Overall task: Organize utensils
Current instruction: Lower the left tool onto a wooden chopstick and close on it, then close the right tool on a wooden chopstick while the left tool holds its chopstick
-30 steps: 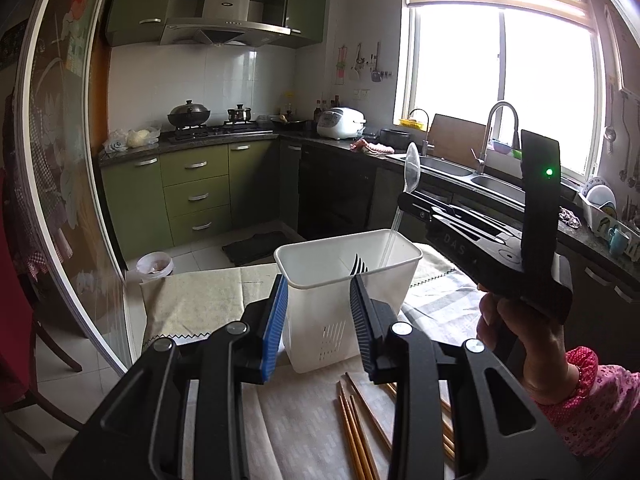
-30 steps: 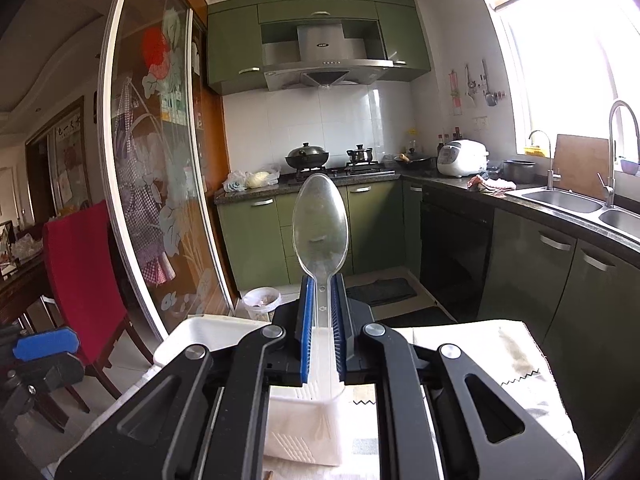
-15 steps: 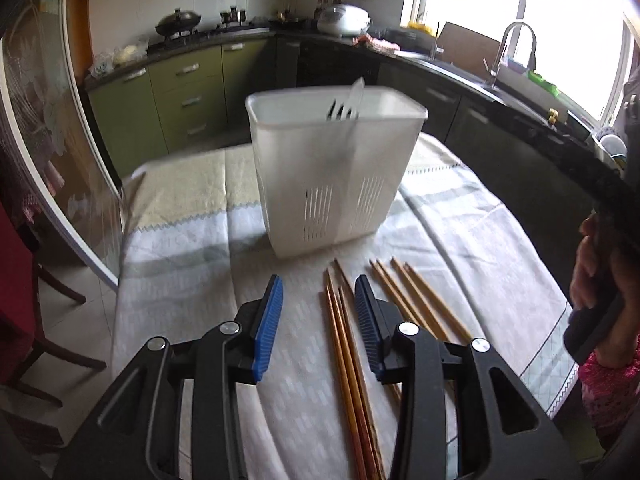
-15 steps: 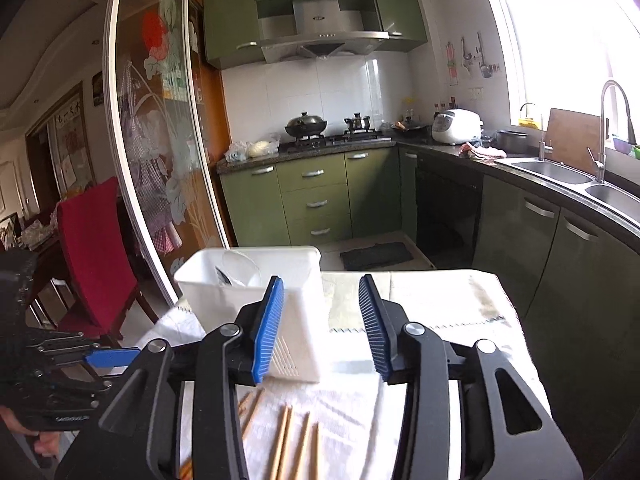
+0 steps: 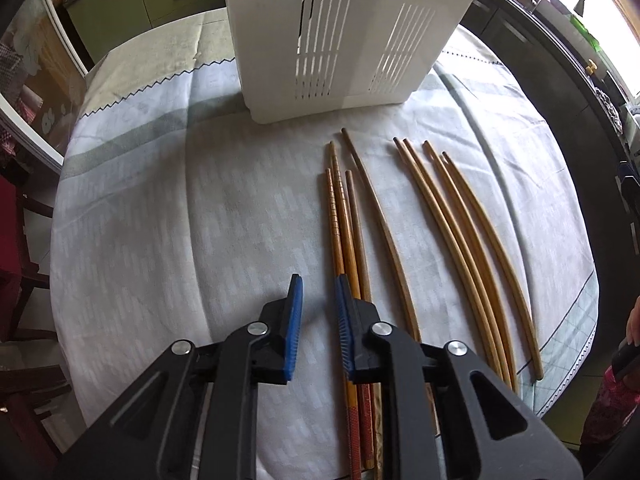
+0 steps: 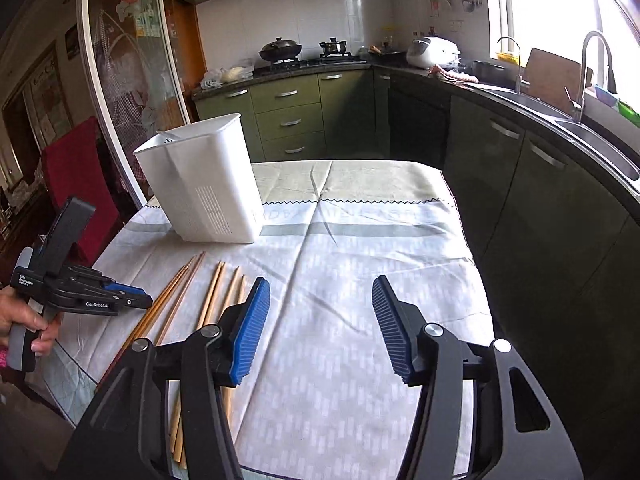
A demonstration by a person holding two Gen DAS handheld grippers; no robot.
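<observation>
- Blue-padded jaws of the left gripper (image 5: 318, 308) have just been closing and stand narrowly apart, pointing steeply down over the tablecloth (image 5: 160, 220); nothing lies between them, and the right-hand pad sits over the nearest brown chopsticks (image 5: 340, 216).
- Blue pads of the right gripper (image 6: 321, 308) have just been opening; they stand wide, holding nothing, with only cloth between them.
- Wooden chopsticks lie side by side in two loose groups, the paler group (image 5: 460, 232) further right.
- White slotted utensil holder (image 5: 340, 32) stands upright just beyond the chopstick tips, with utensils (image 6: 168, 138) showing at its rim.
- Green kitchen cabinets (image 6: 288, 120) lie beyond.
</observation>
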